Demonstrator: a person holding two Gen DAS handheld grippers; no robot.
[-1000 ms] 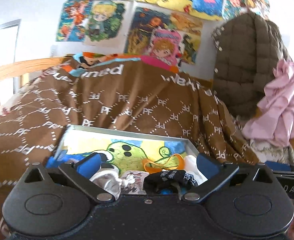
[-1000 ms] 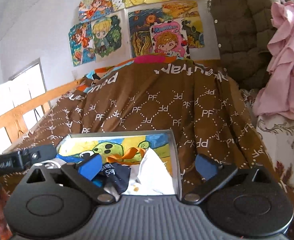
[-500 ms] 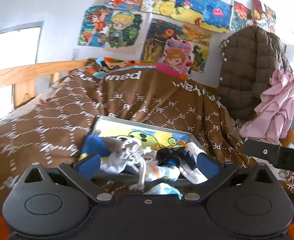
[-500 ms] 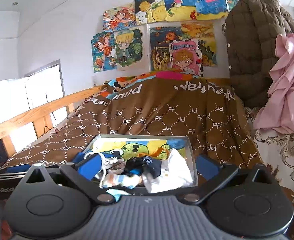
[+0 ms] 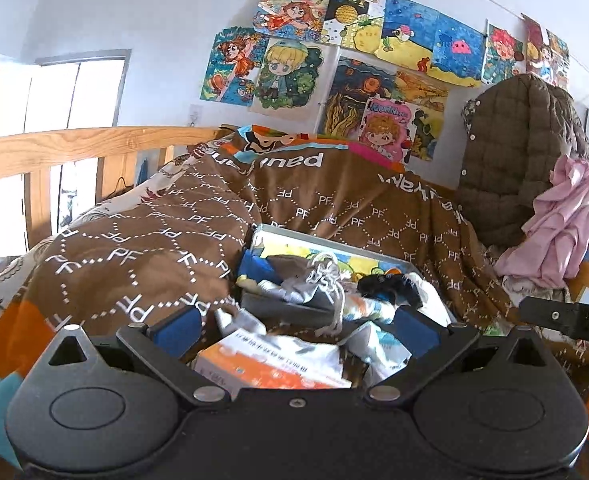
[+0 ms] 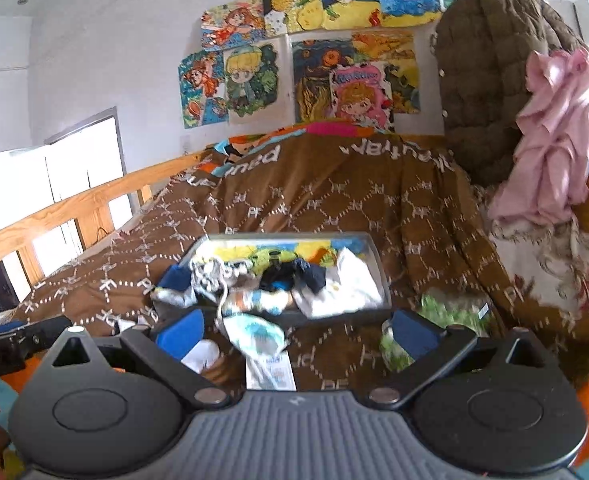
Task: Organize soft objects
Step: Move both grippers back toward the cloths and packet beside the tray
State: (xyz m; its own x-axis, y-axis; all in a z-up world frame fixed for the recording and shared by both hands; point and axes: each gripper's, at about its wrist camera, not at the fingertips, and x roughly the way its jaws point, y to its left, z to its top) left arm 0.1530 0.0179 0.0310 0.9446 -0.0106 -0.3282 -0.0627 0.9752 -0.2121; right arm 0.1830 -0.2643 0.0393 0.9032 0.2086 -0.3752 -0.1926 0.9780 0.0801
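Both grippers hang over the bed with fingers spread apart and nothing between them – the left gripper point(image 5: 294, 326) and the right gripper point(image 6: 296, 328). Ahead of them the tray point(image 6: 376, 256) rests on the brown blanket point(image 6: 334, 200), heaped with soft things – a white cloth point(image 6: 346, 284), dark socks point(image 6: 290, 274), a grey corded piece point(image 5: 314, 284)

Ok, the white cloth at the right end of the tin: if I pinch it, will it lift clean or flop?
Probably floppy: the white cloth lies crumpled and sags over the metal tin front rim. Likely light, since it keeps loose folds. It may drag the dark sock that touches its left edge, so lift slowly. Both grippers look open.
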